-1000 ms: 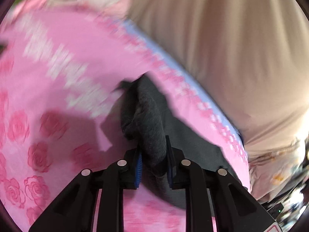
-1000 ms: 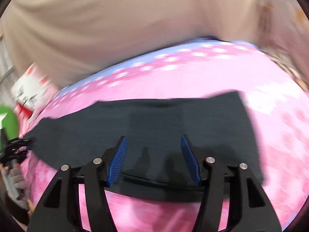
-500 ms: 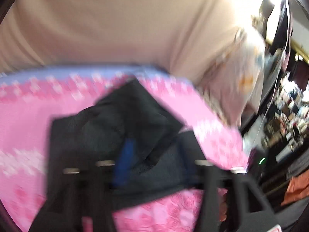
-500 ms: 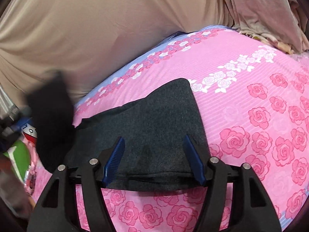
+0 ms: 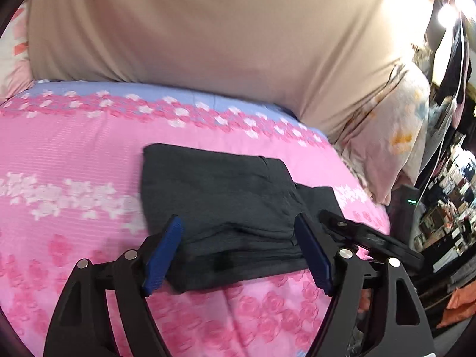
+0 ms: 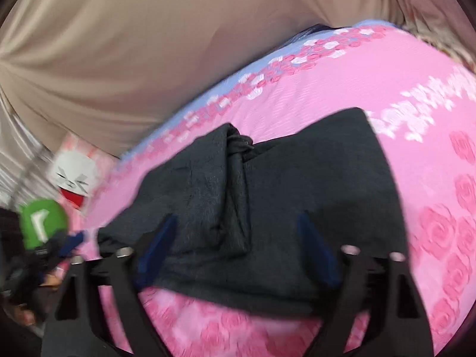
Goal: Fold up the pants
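Observation:
The dark grey pants (image 5: 226,199) lie folded in layers on the pink rose-print bedspread (image 5: 68,154). My left gripper (image 5: 238,253) is open and empty, its blue pads either side of the near edge of the pile. In the right wrist view the pants (image 6: 267,208) show a folded-over flap with a crease down the middle. My right gripper (image 6: 241,250) is open and empty just above the pants' near edge. It also shows in the left wrist view (image 5: 372,238) at the right of the pile.
A beige fabric-covered headboard (image 5: 208,35) rises behind the bed. A floral pillow (image 5: 395,136) lies at the right bed edge, with cluttered shelves beyond. A cartoon-face cushion (image 6: 74,175) and a green object (image 6: 41,223) sit at the left in the right wrist view.
My left gripper carried a pant section across, laid it over the pile and opened. It now sits open over the folded pants. My right gripper stayed open and shifted slightly.

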Tool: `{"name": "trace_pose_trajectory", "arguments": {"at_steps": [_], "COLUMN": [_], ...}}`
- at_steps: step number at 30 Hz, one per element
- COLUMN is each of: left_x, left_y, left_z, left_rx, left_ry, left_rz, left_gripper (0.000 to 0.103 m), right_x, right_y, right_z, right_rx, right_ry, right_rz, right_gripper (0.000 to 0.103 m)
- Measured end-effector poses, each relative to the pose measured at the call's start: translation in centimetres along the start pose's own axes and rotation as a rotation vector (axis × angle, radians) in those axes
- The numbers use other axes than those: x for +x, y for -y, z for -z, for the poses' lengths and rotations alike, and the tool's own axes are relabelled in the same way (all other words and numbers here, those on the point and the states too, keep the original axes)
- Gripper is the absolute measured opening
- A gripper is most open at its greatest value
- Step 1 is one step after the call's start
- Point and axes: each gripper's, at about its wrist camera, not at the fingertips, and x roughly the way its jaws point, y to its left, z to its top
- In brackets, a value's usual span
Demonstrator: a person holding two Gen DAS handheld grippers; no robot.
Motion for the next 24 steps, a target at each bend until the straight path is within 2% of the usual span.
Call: {"name": "trace_pose_trajectory", "arguments": {"at_steps": [2,3,4,5,6,7,9,10,12,15,17,21,23,24], "left_x": [-1.4,-1.8,-2.2,-2.4,-2.7,-2.8,-3.2,-3.4,-3.8,-3.8,-3.0,0.3,2.3,2.9], "left_y": [-1.6,-2.1,-2.8,-3.6,-4.4,-5.1,-6.0,-6.3,-6.4,-6.1,-5.8,-4.9,-4.3,-4.0], "left_z": [0.2,0.3,0.4,0.5,0.5,0.5,0.4,0.4,0.2,0.2,0.5,1.2,1.3,1.3], "left_rx": [-0.028,-0.036,-0.049,-0.069,-0.087,-0.107,-0.132,-0.136,-0.135,-0.129,-0.120,-0.118,-0.123,-0.125], "left_ry": [0.027,0.031,0.034,0.037,0.039,0.041,0.047,0.050,0.060,0.062,0.045,-0.029,-0.075,-0.093], "left_rz": [-0.016,-0.024,-0.035,-0.043,-0.045,-0.048,-0.051,-0.053,-0.056,-0.039,-0.028,0.003,0.027,0.036], "left_gripper": [0.076,0.077,0.077,0.077,0.077,0.077,0.077,0.077,0.077,0.077,0.077,0.077,0.077,0.077], "right_x": [1.4,1.9,2.9,3.2,3.4,3.3,1.7,-0.2,-4.7,-9.8,-10.6,-5.4,-5.7,-6.3], "right_y": [-0.9,-1.5,-2.0,-2.3,-3.0,-3.2,-3.1,-3.2,-3.4,-1.9,0.8,9.0,10.5,10.6], "right_z": [0.1,0.2,0.3,0.3,0.1,-0.1,-1.3,-2.2,-4.1,-4.5,-3.9,-0.4,0.5,0.4], "right_rx": [-0.021,-0.034,-0.027,-0.021,-0.047,-0.051,-0.012,-0.006,-0.018,-0.059,-0.035,0.112,0.174,0.186], "right_ry": [-0.020,-0.035,-0.076,-0.070,-0.064,-0.060,-0.032,0.011,0.117,0.229,0.222,0.034,0.070,0.080], "right_rz": [0.005,-0.008,-0.059,-0.047,-0.007,-0.002,-0.071,-0.106,-0.135,-0.049,0.017,0.163,0.083,0.074], "right_gripper": [0.086,0.062,0.052,0.050,0.036,0.025,0.016,0.013,0.009,0.008,0.008,0.008,0.012,0.018]}}
